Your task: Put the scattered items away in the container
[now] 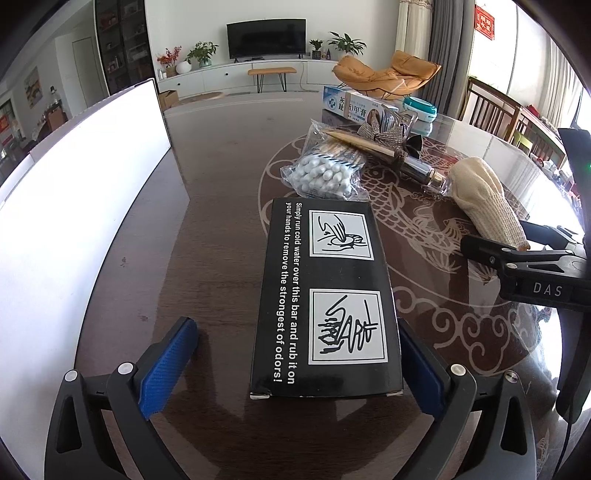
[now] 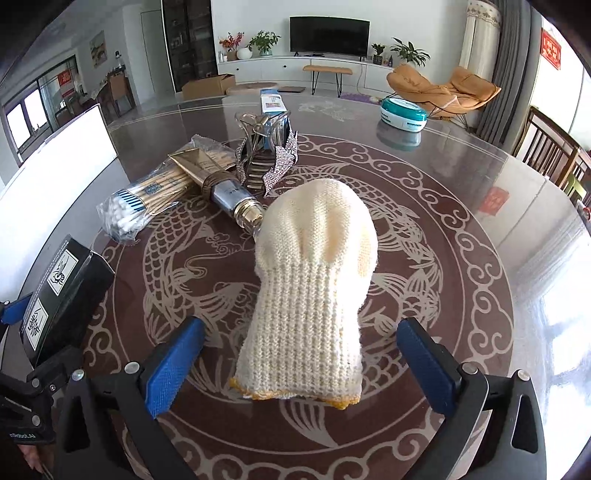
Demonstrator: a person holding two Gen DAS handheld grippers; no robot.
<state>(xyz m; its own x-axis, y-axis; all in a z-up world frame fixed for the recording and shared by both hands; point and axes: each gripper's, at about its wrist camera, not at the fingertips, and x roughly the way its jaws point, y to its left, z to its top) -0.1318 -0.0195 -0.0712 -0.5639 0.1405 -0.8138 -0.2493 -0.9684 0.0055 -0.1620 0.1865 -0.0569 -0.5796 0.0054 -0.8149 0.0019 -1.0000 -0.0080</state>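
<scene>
Living room behind: TV (image 2: 329, 35) on a white console, orange lounge chair (image 2: 443, 88), potted plants. Work surface is a dark glossy table (image 2: 461, 229) with a pale fish-and-cloud pattern at centre.

White container (image 1: 85, 206) sits on the table's left edge, its wall filling the left of the left wrist view; nothing visible inside from these angles.

Black box (image 1: 325, 299) with white printed instructions lies flat, just right of the container. Left gripper (image 1: 295, 369) straddles its near end, jaws spread wide; left pad stands clear of the box, right pad sits right at its edge, contact unclear. Not gripped.

Cream knit glove (image 2: 310, 295), yellow-trimmed cuff toward the camera, lies at table centre. Right gripper (image 2: 299, 362) brackets the cuff, jaws wide apart, both pads clear of the fabric. Holding nothing.

Beyond the glove, a cluster:
- bag of cotton swabs (image 2: 140, 206), left side
- metallic tube (image 2: 225, 188) with clear cap, lying against the swab bag, cap end near the glove's fingertips
- rhinestone hair clip (image 2: 266, 158), just behind the tube
- blue-white carton (image 2: 273, 101) behind the clip
- teal-lidded round tub (image 2: 402, 112), well apart at far right

All items are outside the container.
</scene>
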